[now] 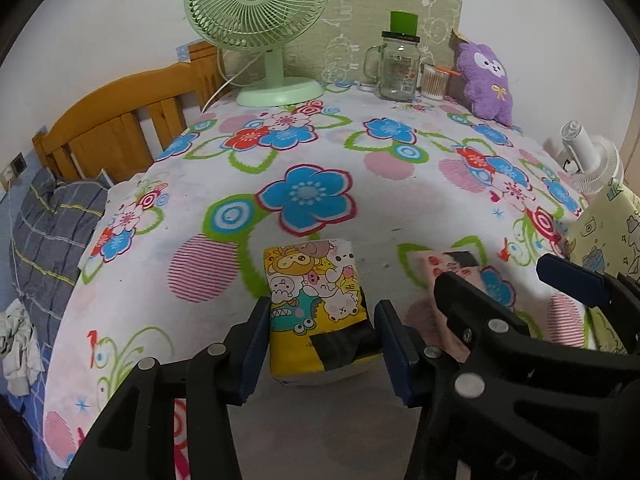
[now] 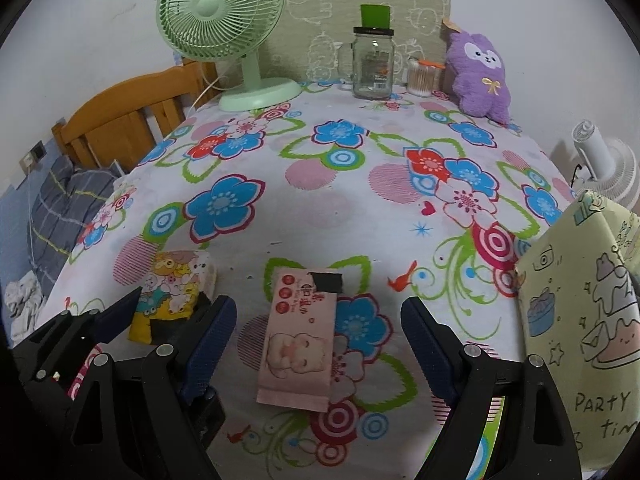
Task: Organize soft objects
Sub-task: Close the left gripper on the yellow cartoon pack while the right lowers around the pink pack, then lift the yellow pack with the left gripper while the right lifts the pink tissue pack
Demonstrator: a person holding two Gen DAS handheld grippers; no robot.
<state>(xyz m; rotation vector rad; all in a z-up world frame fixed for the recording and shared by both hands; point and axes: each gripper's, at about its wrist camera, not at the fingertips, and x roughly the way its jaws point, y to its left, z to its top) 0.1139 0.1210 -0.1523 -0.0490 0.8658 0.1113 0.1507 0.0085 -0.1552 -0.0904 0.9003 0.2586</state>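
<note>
1. The table's flowered cloth carried everything; a cream fabric bin with cartoon drawings stood at its right edge and looked, in my judgement, like the place the soft packs were meant to go.
2. The cartoon tissue pack lay near the front edge, between the left gripper's blue pads. To do this step well, the pads should close squarely across the pack's short sides, low enough that the soft wrapper could not bulge out and slip, and with only gentle pressure.
3. The pink wipes pack lay flat just right of the tissue pack, between the right gripper's fingers. Being thin and limp, it would probably need the fingers brought right down to the cloth before closing.
4. The left gripper's fingers stood only a little wider than the tissue pack; the left pad seemed to touch its side, though I cannot tell whether either pad truly pressed.
5. The right gripper's fingers were spread wide, well clear of the wipes pack on both sides, holding nothing.
</note>
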